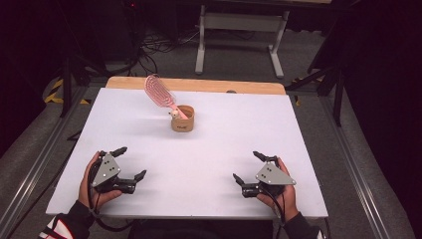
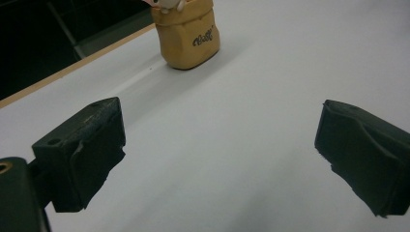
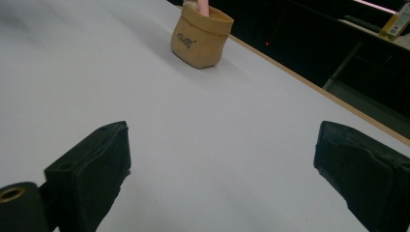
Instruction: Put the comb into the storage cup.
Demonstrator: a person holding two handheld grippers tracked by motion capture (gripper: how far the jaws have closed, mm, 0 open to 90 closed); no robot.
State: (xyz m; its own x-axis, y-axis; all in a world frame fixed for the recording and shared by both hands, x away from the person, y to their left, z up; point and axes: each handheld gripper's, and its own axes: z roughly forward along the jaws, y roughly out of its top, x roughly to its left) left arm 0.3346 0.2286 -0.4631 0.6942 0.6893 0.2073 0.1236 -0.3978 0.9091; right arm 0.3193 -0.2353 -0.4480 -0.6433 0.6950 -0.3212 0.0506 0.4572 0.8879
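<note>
A: Where does the tan pouch (image 1: 182, 119) stand?

B: Upright on the white table (image 1: 224, 144), toward the far edge and a little left of the middle. A pink hairbrush (image 1: 160, 92) sticks out of it, its handle down inside and its head leaning up and to the left. Something small and pale (image 1: 174, 113) sits at the rim beside the handle; I cannot tell what it is.

A: And the left tool (image 1: 130, 163)?

B: Near the front left corner, held in the person's left hand, jaws spread wide with nothing between them. In the left gripper view only bare table lies between its pads, and the pouch (image 2: 189, 34) is well ahead.

A: The right tool (image 1: 247, 167)?

B: Near the front right, in the right hand, jaws just as wide apart and holding nothing. In the right gripper view the pouch (image 3: 201, 35) stands far off, well apart from both pads.
</note>
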